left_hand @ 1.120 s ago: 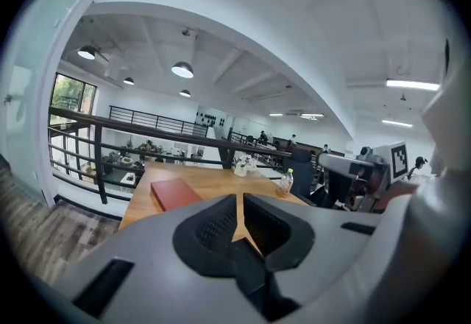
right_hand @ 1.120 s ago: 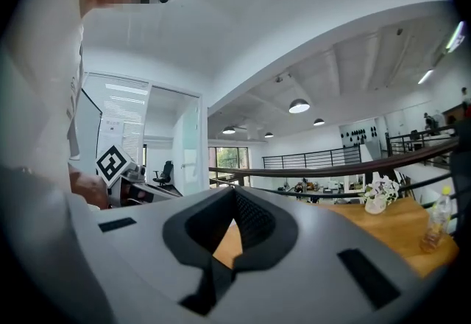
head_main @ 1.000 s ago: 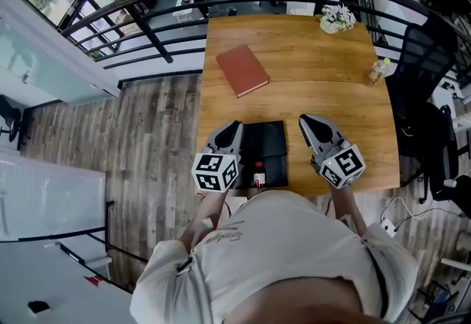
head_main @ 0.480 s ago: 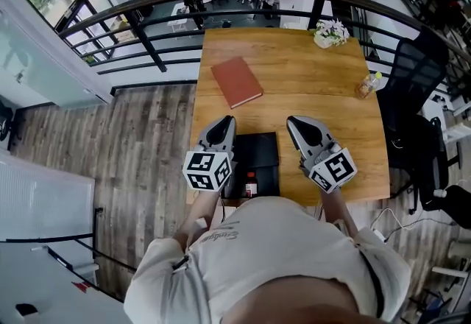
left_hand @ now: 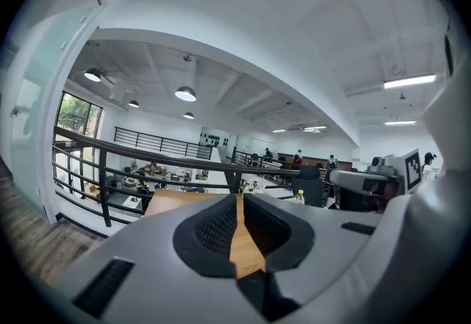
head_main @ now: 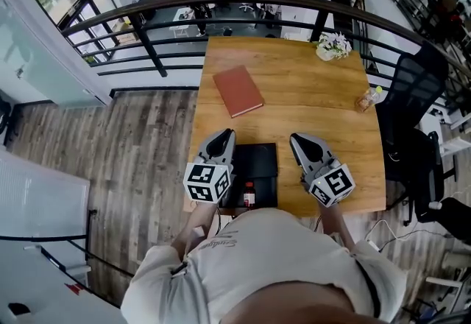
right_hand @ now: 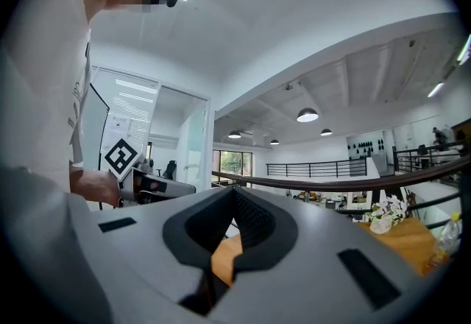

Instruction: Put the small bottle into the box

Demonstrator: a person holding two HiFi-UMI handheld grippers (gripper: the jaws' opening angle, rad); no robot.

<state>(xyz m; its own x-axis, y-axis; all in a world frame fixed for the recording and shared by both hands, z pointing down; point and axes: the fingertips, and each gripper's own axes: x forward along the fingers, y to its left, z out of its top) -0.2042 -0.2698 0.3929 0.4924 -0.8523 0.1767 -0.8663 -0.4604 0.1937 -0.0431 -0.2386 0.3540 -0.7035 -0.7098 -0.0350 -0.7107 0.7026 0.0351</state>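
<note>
A small dark bottle with a red cap (head_main: 249, 195) stands upright at the near end of the flat black box (head_main: 255, 159), close to the table's front edge. Whether it is inside the box or just in front of it I cannot tell. My left gripper (head_main: 223, 135) hovers at the box's left side, jaws shut and empty (left_hand: 241, 201). On the box's right side my right gripper (head_main: 298, 140) is also shut with nothing in it (right_hand: 234, 194). Both point away from me over the table, and neither touches the bottle or the box.
On the wooden table (head_main: 324, 116) a red book (head_main: 238, 90) lies beyond the box. White flowers (head_main: 333, 45) sit at the far right corner, and a plastic bottle (head_main: 366, 99) at the right edge. A black railing (head_main: 147, 35) runs behind the table, with a chair (head_main: 412, 94) to its right.
The head view has shifted a little. Both grippers remain on either side of the box, shut, and the bottle has not moved.
</note>
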